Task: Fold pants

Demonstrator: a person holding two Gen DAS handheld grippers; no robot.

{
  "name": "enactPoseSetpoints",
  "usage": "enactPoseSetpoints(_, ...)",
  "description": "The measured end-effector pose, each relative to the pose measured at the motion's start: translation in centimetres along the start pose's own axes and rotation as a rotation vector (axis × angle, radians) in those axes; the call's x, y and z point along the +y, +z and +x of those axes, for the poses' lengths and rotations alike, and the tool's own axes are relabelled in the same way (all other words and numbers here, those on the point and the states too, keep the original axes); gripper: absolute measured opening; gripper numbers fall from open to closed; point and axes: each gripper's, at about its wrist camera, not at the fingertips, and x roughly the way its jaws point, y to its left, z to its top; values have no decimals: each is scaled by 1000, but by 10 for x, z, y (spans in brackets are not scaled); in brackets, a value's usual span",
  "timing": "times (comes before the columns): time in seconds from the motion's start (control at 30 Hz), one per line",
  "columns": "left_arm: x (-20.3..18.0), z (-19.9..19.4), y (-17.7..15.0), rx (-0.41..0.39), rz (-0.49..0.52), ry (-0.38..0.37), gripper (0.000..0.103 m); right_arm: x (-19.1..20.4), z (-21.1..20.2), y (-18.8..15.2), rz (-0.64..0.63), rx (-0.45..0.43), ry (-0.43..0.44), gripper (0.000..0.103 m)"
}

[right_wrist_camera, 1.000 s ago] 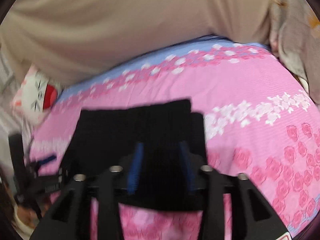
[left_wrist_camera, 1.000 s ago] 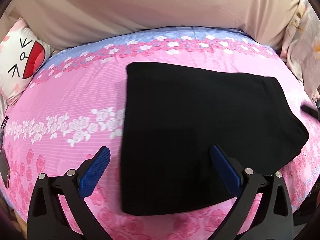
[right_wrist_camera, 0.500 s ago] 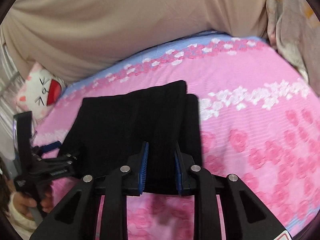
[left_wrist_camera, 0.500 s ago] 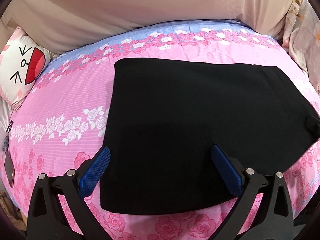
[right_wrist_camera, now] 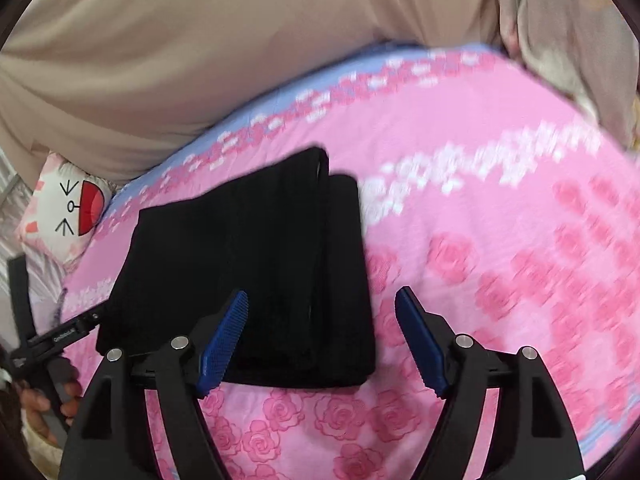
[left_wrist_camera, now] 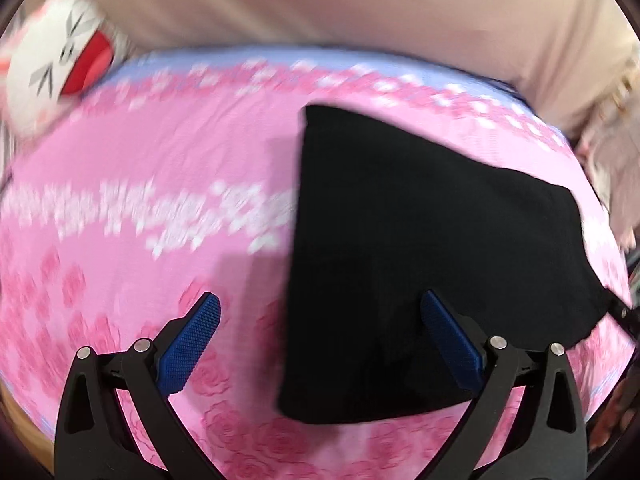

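Observation:
The black pants (left_wrist_camera: 432, 240) lie folded into a thick rectangle on the pink bed. In the left wrist view my left gripper (left_wrist_camera: 320, 296) hovers open over their near left edge, one pad above the sheet and one above the cloth. In the right wrist view the pants (right_wrist_camera: 248, 256) show stacked layers. My right gripper (right_wrist_camera: 323, 292) is over their near right edge with its jaws opening. The edge lies between the pads, which do not press on it. The left gripper (right_wrist_camera: 80, 324) and the hand (right_wrist_camera: 40, 400) holding it show at the left.
A pink rose-print sheet (right_wrist_camera: 500, 260) covers the bed. A white cartoon-face pillow (left_wrist_camera: 64, 64) sits at the back left. Beige fabric (right_wrist_camera: 240, 40) rises behind the bed, and a grey floral blanket (right_wrist_camera: 572, 48) is bunched at the back right.
My right gripper, pinched narrow over the pants' edge half a second ago, now stands wide. The left gripper has swung left, so the pants sit further right in its view.

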Motion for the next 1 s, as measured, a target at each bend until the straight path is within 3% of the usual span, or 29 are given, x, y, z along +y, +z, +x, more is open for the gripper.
enactPoseSetpoints(0.13, 16, 14, -6, 67, -117, -177, 98, -3, 16, -6, 48, 20, 31, 76)
enactPoseSetpoints(0.17, 15, 16, -6, 63, -116, -195, 98, -2, 16, -6, 47, 11, 30, 74)
enactPoseSetpoints(0.23, 9, 19, -4, 40, -73, -222, 95, 0, 16, -4, 54, 10, 61, 60)
enactPoseSetpoints(0.27, 7, 19, -2, 36, -65, -250, 88, 1, 15, -1, 62, 14, 79, 49)
enactPoseSetpoints(0.3, 8, 22, 2, 48, -70, -349, 62, 2, 15, 0, 61, 15, 81, 45)
enactPoseSetpoints(0.37, 10, 25, 11, 82, -97, -416, 50, 7, 13, 3, 56, 9, 81, 42)
enactPoseSetpoints(0.47, 15, 14, 23, 75, -81, -430, 22, 14, 2, 10, 66, -15, 133, 38)
enactPoseSetpoints(0.57, 25, -24, 36, 2, -59, -461, 19, 34, -26, 18, 29, -59, 193, 36)
enactPoseSetpoints(0.67, 34, -62, 30, -18, -14, -400, 19, 55, -43, 7, -26, -47, 203, 36)
enactPoseSetpoints(0.73, 39, -67, 14, 2, -2, -342, 21, 49, -30, -9, -27, 8, 177, 39)
enactPoseSetpoints(0.8, 41, -50, -6, 75, -1, -291, 29, 32, -3, -29, -13, 91, 66, 51)
enactPoseSetpoints(0.83, 40, -35, -19, 111, 15, -254, 39, 20, 0, -37, 29, 76, 84, 55)
enactPoseSetpoints(0.87, 42, -30, -28, 92, -1, -220, 47, 16, -4, -36, 67, 66, 112, 55)
enactPoseSetpoints(0.93, 42, -41, -30, 41, -16, -199, 47, 26, -29, -26, 47, -24, 58, 55)
enactPoseSetpoints(1.0, 36, -63, -23, -39, 6, -153, 45, 59, -64, -10, -100, -192, -40, 55)
